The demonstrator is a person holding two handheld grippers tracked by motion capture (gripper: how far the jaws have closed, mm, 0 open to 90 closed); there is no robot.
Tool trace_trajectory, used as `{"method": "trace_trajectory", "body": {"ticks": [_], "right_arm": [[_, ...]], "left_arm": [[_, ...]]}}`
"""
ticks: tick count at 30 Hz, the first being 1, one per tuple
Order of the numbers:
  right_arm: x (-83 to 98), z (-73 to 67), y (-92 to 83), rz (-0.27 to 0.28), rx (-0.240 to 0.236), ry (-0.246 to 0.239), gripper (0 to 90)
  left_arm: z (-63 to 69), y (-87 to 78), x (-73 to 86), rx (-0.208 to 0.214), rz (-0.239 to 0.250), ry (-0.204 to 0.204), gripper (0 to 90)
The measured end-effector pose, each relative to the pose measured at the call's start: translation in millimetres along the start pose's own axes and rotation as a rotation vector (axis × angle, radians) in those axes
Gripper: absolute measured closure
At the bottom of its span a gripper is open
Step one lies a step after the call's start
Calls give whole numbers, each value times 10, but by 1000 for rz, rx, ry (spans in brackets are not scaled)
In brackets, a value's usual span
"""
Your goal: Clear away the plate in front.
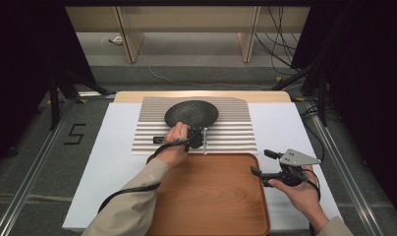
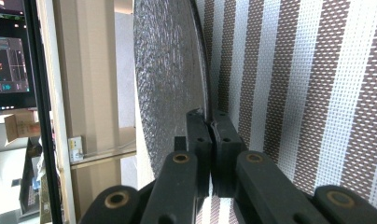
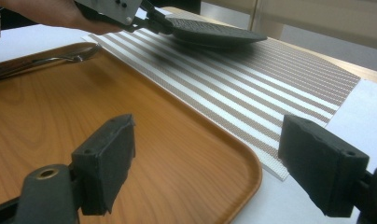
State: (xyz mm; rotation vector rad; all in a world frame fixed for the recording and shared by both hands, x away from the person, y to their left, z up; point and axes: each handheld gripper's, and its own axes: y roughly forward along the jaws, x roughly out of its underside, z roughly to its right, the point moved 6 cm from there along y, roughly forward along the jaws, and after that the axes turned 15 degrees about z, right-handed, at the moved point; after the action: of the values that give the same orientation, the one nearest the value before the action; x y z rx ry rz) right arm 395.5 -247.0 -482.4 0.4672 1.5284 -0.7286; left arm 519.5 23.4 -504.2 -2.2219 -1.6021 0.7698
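Observation:
A dark, speckled round plate (image 1: 191,112) (image 2: 168,70) (image 3: 214,31) is over the far part of a brown-and-white striped placemat (image 1: 152,137) (image 2: 317,93) (image 3: 270,84). My left gripper (image 1: 199,132) (image 2: 210,119) (image 3: 149,18) is shut on the plate's near rim, and its pads pinch the thin edge. In the right gripper view the plate casts a shadow on the mat below its gripped side. My right gripper (image 1: 261,162) (image 3: 210,163) stands open and holds nothing, beside the right rim of a wooden tray (image 1: 211,196) (image 3: 130,116).
The tray lies at the near edge of the white table cover (image 1: 113,147), against the mat. A metal utensil (image 3: 60,58) rests at the tray's far rim, under the left hand. Dark stands and cables flank the table.

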Motion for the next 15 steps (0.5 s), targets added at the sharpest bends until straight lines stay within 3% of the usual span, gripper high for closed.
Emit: {"method": "trace_trajectory", "body": {"ticks": [8, 15], "right_arm": [[-1, 9, -6, 1, 3, 2, 198], [-1, 9, -6, 1, 3, 2, 198]], "left_arm": [[27, -38, -11, 5, -9, 4, 879], [74, -173, -20, 5, 8, 38, 879]]}}
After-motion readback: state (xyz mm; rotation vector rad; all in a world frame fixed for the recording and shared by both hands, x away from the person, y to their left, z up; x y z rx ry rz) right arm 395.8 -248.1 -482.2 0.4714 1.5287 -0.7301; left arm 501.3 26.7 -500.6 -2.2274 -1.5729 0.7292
